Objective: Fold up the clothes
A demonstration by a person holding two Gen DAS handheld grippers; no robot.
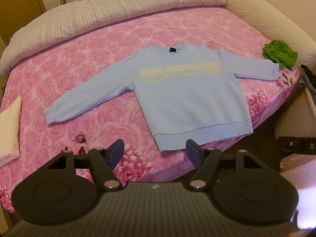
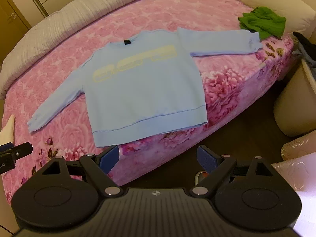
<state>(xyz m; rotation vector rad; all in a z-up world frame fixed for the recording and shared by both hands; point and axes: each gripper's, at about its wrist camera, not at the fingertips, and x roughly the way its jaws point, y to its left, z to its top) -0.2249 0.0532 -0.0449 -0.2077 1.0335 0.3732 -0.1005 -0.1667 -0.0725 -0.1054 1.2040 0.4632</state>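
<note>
A light blue sweatshirt [image 1: 183, 98] with pale yellow lettering lies flat and face up on the pink floral bed [image 1: 94, 45], both sleeves spread out, hem toward me at the bed's near edge. It also shows in the right wrist view [image 2: 142, 90]. My left gripper [image 1: 155, 150] is open and empty, just short of the hem. My right gripper [image 2: 158, 156] is open and empty, below the hem's right part, off the bed edge. The left gripper's tip shows in the right wrist view at the far left [image 2: 15, 152].
A crumpled green garment [image 1: 280, 54] lies by the right sleeve's cuff; it also shows in the right wrist view [image 2: 262, 22]. A grey quilt [image 1: 98, 11] is bunched along the bed's far side. A white cloth [image 1: 8, 126] lies at the left. A cream headboard [image 1: 266, 13] curves at right.
</note>
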